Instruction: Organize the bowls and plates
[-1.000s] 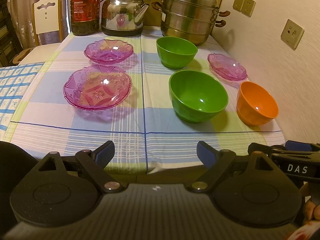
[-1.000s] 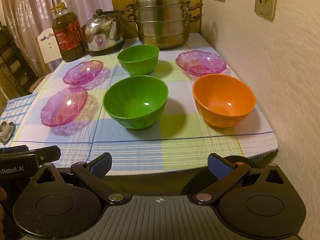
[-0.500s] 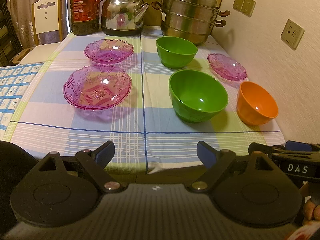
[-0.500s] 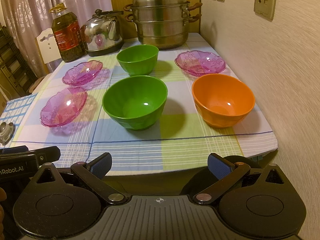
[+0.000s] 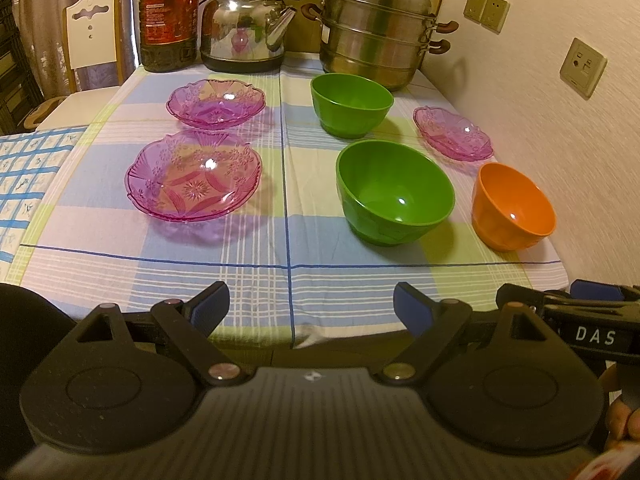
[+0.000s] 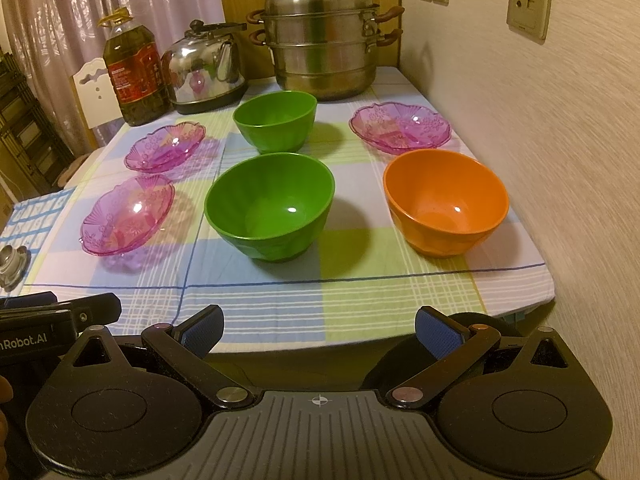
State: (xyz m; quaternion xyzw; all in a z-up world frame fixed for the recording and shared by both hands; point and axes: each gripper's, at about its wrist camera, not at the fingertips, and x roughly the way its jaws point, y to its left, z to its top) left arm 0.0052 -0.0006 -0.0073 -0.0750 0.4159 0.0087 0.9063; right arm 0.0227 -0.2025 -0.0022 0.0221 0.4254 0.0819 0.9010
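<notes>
Textured wall with sockets, curtains, white chair.

Glossy smooth plastic on the near green bowl and orange bowl, clear pink moulded-pattern plastic or glass on the shallow plates, matt woven checked cloth on the table, polished mirror-bright steel on the kettle and stacked steamer.

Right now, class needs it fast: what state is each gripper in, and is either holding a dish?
Left gripper: open, holding nothing, short of the table edge.
Right gripper: open, holding nothing, short of the table edge.
</notes>
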